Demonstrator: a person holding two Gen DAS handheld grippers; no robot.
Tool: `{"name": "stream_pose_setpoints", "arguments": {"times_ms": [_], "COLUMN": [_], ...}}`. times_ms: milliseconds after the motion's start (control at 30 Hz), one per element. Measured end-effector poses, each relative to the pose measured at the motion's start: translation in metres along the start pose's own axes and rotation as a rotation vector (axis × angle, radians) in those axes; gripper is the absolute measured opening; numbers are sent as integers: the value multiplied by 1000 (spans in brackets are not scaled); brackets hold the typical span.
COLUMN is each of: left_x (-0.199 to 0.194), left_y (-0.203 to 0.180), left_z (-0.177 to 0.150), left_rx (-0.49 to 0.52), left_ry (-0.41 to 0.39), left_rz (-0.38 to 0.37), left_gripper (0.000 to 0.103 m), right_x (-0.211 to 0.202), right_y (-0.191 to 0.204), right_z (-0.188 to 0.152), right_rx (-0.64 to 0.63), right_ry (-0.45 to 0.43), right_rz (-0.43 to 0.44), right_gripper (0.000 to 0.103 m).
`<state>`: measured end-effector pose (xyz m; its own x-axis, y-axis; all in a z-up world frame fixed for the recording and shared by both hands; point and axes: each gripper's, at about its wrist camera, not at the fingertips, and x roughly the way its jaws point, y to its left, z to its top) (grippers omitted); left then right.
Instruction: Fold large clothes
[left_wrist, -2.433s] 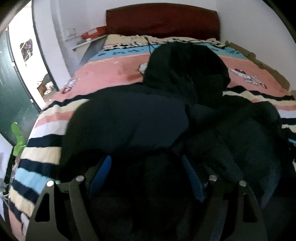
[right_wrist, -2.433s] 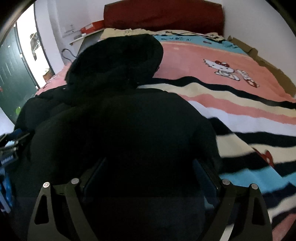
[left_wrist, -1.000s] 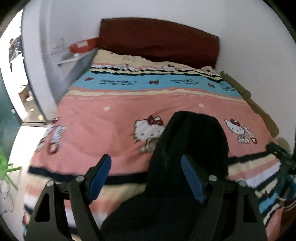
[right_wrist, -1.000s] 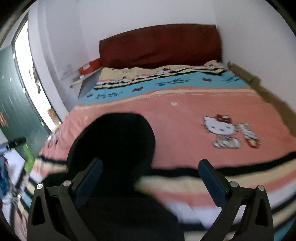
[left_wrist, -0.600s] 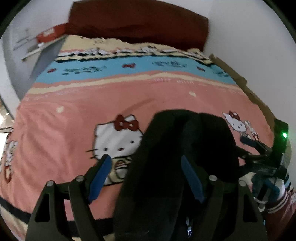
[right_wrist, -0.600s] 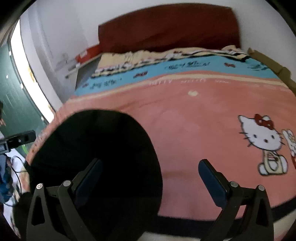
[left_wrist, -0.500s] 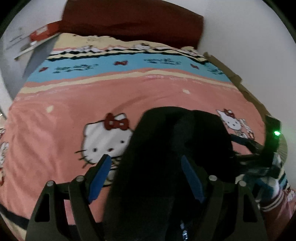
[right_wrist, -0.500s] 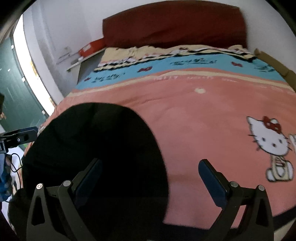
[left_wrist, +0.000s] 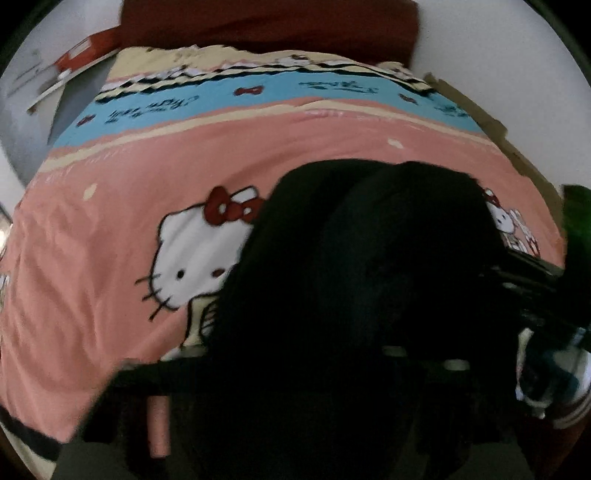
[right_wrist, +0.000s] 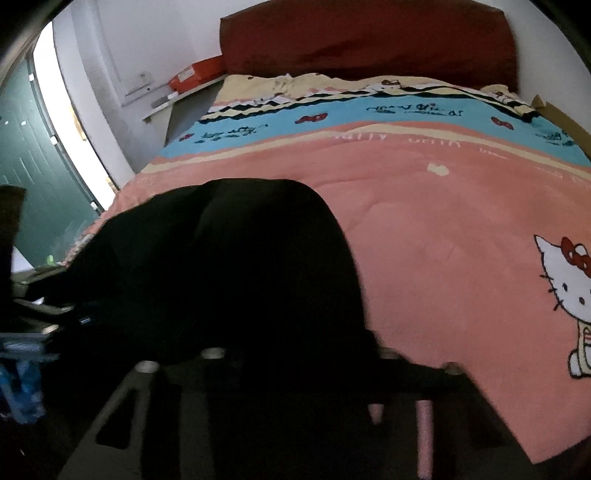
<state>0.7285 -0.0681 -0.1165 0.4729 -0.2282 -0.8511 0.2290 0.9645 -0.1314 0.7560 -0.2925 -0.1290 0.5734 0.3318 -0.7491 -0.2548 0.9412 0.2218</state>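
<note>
Black hooded garment (left_wrist: 369, 277) filled lower centre on the pink blanket (right_wrist: 443, 240); both tongs were buried in cloth, grip unreadable.

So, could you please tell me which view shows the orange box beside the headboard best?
The right wrist view: the orange box is sharp and well lit on its shelf. The left wrist view shows it blurred at the frame's edge.
</note>
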Motion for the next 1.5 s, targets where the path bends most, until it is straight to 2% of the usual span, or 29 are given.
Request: {"name": "stream_pose_setpoints", "arguments": {"times_ms": [67,200,333,467,667,767,900,1100,1233,1300,1500], "left_x": [-10,-55,-106,-172,-267,-295,-309,-308,-287,-276,-244], "left_y": [5,2,-4,-11,-21,-26,-26,-29,-39,-42,-51], "left_z": [-6,-24,-48,-92,-174,-214,-255,-306,-333,-340,-361], "left_rx": [-23,-37,-55,-60,-67,-50,-75,-65,-12,-4,15], "left_ry": [-21,-93,-159,-232,-313,-331,-313,-293,-263,-255,-242], "left_rz": [1,0,-21,-62,-123,-112,-138,-173,-134,-128,-108], "left_gripper": [18,14,12,12,12,12,11,11,11,11,11], "right_x": [-14,-53,-107,-169,-270,-304,-328,-335,-318,-302,-256], "right_y": [5,30,57,79,114,132,151,160,153,147,122], "right_z": [0,-4,-18,-44,-113,-139,-180,-238,-268,-280,-305], "right_rx": [-12,-76,-122,-167,-186,-219,-243,-247,-241,-235,-158], "right_ry": [-10,-32,-95,-150,-220,-244,-230,-185,-142,-116,-56], "right_rz": [10,27,65,118,217,230,230,216,180,148,123], "right_gripper": [22,18,17,16,16,16,16,16,16,16,16]}}
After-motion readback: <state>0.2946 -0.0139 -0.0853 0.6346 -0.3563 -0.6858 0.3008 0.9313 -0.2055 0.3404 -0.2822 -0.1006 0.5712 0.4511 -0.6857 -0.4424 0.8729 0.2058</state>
